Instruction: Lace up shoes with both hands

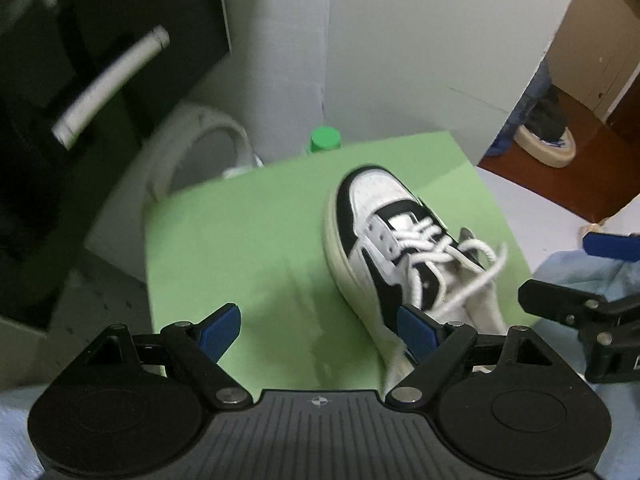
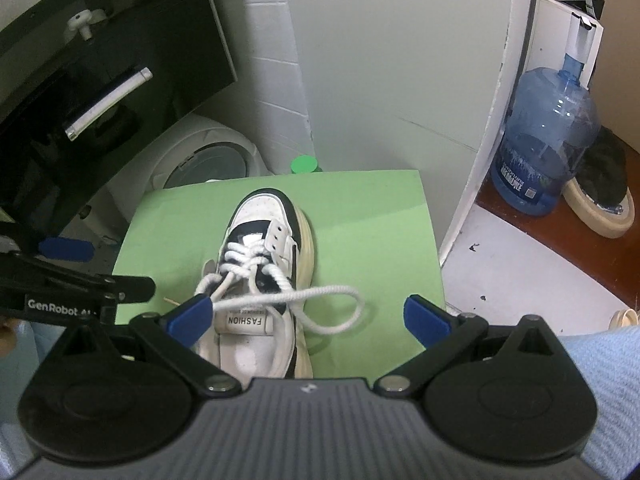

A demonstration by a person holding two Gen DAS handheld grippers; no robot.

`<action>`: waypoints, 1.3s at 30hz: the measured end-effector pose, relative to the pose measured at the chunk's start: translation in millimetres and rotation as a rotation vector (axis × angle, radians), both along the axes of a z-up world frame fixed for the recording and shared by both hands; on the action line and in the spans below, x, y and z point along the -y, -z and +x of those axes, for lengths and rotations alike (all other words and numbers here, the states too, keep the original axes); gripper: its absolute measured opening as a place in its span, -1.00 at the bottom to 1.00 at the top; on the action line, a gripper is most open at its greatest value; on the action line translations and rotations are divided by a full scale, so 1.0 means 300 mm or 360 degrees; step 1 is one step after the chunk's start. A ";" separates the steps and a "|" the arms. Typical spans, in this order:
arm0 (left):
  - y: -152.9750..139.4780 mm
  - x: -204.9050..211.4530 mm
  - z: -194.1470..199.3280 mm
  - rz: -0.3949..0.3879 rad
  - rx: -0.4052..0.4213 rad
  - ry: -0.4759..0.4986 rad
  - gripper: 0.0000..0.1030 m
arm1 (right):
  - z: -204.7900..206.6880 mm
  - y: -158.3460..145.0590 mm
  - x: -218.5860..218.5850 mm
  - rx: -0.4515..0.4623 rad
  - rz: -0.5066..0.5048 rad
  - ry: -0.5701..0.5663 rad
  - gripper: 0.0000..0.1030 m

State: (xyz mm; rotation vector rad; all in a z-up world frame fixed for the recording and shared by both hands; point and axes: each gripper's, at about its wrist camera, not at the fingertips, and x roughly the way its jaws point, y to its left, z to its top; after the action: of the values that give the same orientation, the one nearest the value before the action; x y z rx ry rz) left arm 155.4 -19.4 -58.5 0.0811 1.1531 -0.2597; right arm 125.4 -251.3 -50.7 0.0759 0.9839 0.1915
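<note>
A white and black sneaker (image 1: 374, 236) (image 2: 266, 240) lies on a green mat (image 1: 240, 240) (image 2: 368, 220), toe pointing away. Its white laces (image 2: 320, 300) (image 1: 460, 264) are loose; one end loops over the shoe's right side onto the mat. My left gripper (image 1: 320, 330) is open, to the left of the shoe's heel, with its right pad (image 1: 416, 330) against the shoe's side. My right gripper (image 2: 308, 318) is open over the heel and tongue, nothing between its fingers. Each gripper shows at the edge of the other's view: the right gripper (image 1: 592, 316) and the left gripper (image 2: 76, 292).
A green bottle cap (image 1: 326, 140) (image 2: 305, 165) stands just behind the mat. A white round appliance (image 2: 208, 160) and a black cabinet with a white handle (image 2: 108, 98) stand at the back left. A blue water jug (image 2: 548, 140) is on the floor at the right.
</note>
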 end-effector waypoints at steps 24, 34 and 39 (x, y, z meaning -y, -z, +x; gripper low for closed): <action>0.151 -0.116 0.115 -0.1029 -0.0687 -0.0496 -0.81 | 0.018 0.032 -0.016 -0.0093 0.0023 -0.0039 1.00; 0.149 -0.132 0.120 -0.1031 -0.0658 -0.0472 -0.95 | 0.010 0.017 -0.023 -0.0054 0.0045 -0.0081 1.00; 0.158 -0.171 0.125 -0.1134 -0.0675 -0.0504 -0.95 | -0.019 -0.031 -0.052 0.0041 -0.0054 -0.0116 1.00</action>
State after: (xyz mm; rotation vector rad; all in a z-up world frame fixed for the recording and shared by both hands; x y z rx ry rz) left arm 192.9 31.9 -105.8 -0.8112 1.4082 -0.4025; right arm 119.6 -235.7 -41.3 0.0064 0.9646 0.2417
